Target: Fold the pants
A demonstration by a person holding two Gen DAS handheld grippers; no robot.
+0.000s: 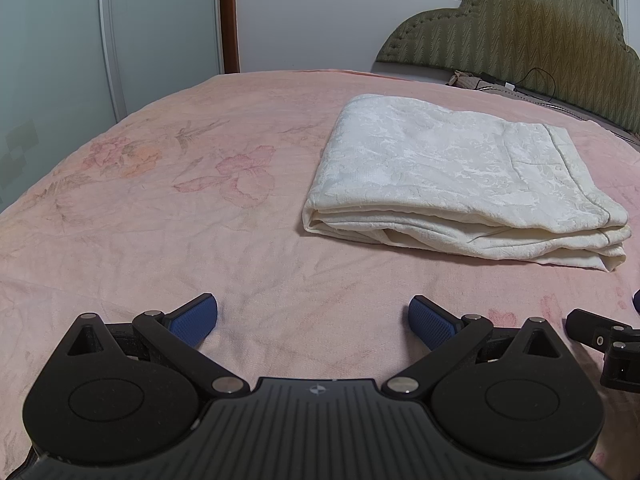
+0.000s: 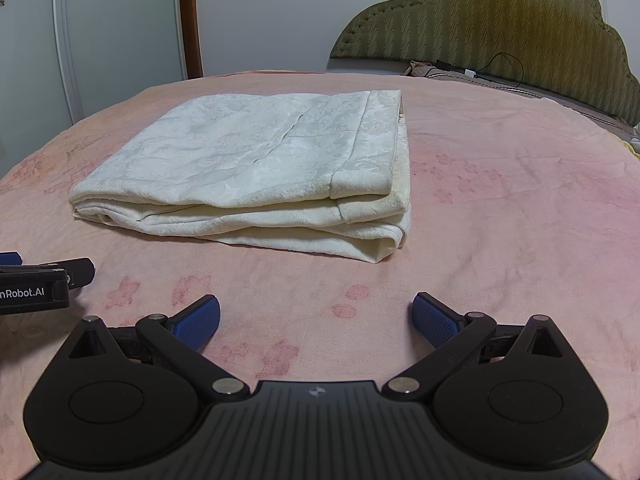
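Cream folded pants (image 2: 256,172) on pink bedspread (image 2: 500,216), grippers apart

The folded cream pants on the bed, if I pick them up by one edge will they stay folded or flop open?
The folded cream pants would probably flop open: the layers along the near edge look loose and soft, not stiff. They seem light, yet bulky. Both tongs, left and right, are open and clear of them; lifting with both, under the whole stack, likely keeps the fold.
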